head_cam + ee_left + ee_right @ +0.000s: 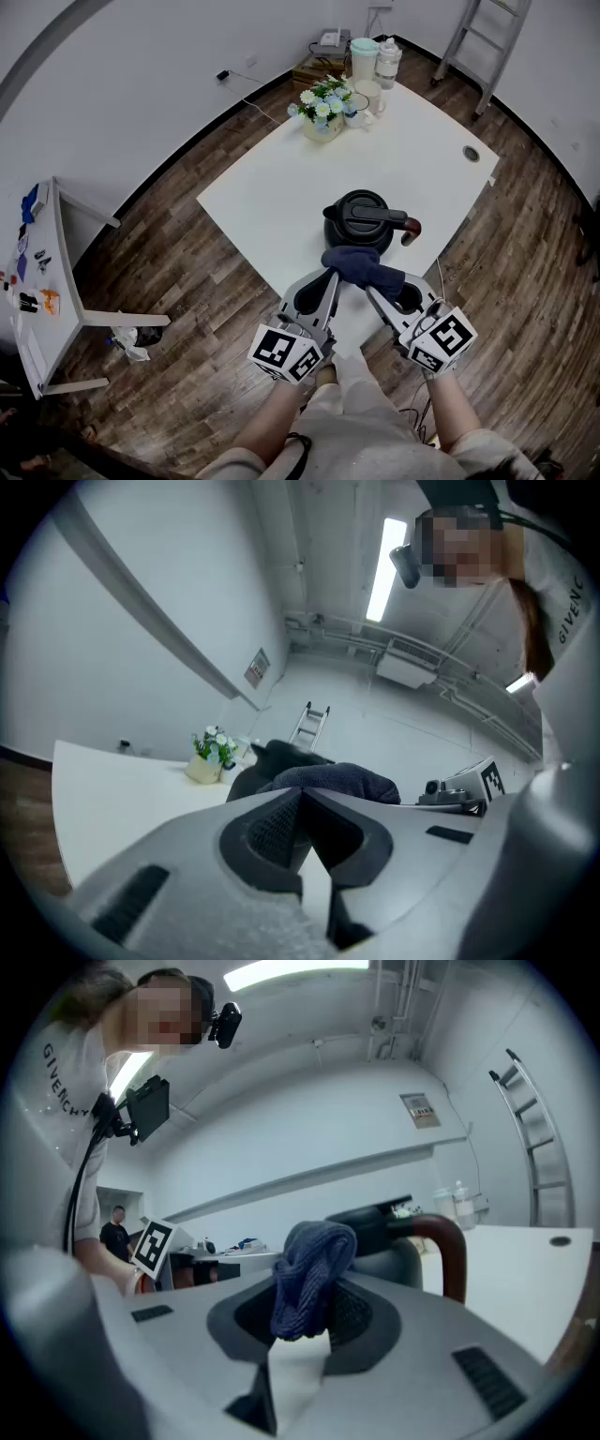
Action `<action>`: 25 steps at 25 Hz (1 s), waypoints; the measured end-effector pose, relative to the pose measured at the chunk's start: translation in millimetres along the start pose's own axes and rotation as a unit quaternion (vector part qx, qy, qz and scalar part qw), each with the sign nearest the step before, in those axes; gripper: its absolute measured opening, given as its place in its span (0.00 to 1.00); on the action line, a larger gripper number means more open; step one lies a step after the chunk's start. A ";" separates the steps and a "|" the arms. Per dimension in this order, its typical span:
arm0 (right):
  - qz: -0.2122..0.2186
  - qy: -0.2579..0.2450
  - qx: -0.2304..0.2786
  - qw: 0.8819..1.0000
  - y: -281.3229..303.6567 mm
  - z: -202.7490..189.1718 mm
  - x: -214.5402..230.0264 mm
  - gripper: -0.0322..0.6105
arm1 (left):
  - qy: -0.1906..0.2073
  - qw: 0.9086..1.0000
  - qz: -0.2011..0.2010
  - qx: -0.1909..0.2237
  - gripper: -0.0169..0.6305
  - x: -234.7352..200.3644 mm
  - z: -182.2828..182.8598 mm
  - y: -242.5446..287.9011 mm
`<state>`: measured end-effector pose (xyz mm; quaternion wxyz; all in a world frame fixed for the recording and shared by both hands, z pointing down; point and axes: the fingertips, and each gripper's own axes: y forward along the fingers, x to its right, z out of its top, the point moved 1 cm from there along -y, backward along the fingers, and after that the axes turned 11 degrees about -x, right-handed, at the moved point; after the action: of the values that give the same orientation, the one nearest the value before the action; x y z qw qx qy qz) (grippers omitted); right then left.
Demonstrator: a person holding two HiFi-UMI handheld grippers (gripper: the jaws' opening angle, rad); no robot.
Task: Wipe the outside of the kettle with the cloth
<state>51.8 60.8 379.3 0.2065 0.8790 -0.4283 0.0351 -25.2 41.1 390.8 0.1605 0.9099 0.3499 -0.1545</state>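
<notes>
"Where is the kettle (361, 223)?"

"On the white bench (281, 178), near the edge by the person. It is black, with a lid (364, 208) on top. A brown handle (411, 228) sticks out on its right."

"And the cloth (361, 265)?"

"It is blue and all bunched up. It lies against the near side of the kettle and looks to touch it."

"Who has it?"

"The right gripper (302, 1321). Its fingers are closed on a fold of the cloth, and the fold pokes up between them."

"What about the left gripper (298, 797)?"

"Its fingers are pressed together at the tips. The tips sit right at the left edge of the cloth. I see no cloth between them."

"Is the cloth hard to hold?"

"I think not. It looks soft, light and floppy, so it should bend round the kettle. A tiny pinch could slip out, though. A thick fold is the best bit to grab."

"And the kettle?"

"It looks hard, smooth and much heavier. I think it may slide or turn on the bench when it is rubbed. The handle looks like the best place to hold it steady."
</notes>
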 end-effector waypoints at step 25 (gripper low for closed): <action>0.014 -0.102 0.040 0.994 -23.4 21.9 6.7 0.17 | 0.042 0.996 -0.066 0.034 0.04 33.6 16.5 25.4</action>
<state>71.5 60.1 353.2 0.1260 0.8793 -0.4580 -0.0347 13.2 36.4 367.4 0.1038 0.8955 0.4101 -0.1381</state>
